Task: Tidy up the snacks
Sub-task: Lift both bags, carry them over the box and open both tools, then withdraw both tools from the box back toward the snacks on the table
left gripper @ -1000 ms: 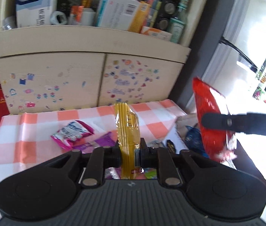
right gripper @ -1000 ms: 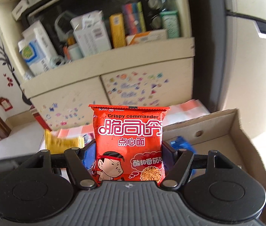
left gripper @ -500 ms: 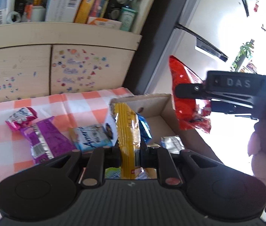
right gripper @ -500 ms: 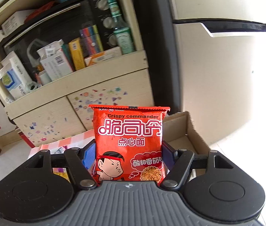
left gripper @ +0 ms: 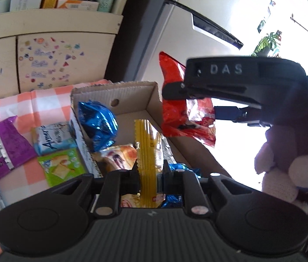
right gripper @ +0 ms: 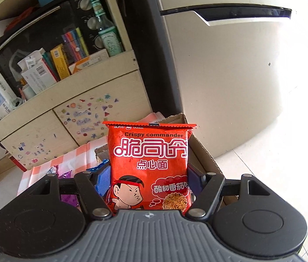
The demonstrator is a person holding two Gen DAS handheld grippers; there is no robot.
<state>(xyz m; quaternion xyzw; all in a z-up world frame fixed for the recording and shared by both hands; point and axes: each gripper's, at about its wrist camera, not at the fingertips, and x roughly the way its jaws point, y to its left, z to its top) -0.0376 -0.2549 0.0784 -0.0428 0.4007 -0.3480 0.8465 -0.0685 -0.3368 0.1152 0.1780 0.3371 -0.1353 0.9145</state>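
My left gripper [left gripper: 150, 170] hangs over the open cardboard box [left gripper: 132, 93], and its jaws are opening with the yellow snack packet [left gripper: 147, 144] upright between them, the pads still touching it. The box holds a blue foil snack [left gripper: 97, 120] and a pastry packet [left gripper: 121, 155]. My right gripper [right gripper: 149, 179] is shut on the red noodle packet [right gripper: 151, 150], held upright above the box's far right side [right gripper: 202, 150]. From the left wrist view that red packet [left gripper: 175, 109] hangs beyond the box's right wall.
Loose snacks lie on the orange-checked cloth left of the box: a purple packet [left gripper: 7, 146], a light blue one [left gripper: 53, 139] and a green one [left gripper: 62, 168]. A stickered cabinet [left gripper: 55, 61] stands behind, a fridge [right gripper: 230, 76] to the right. A gloved hand [left gripper: 284, 170] holds the right gripper.
Both grippers swung right with their packets. The yellow packet went from over the cloth to over the box. The red packet now sits closer to the box's far corner.
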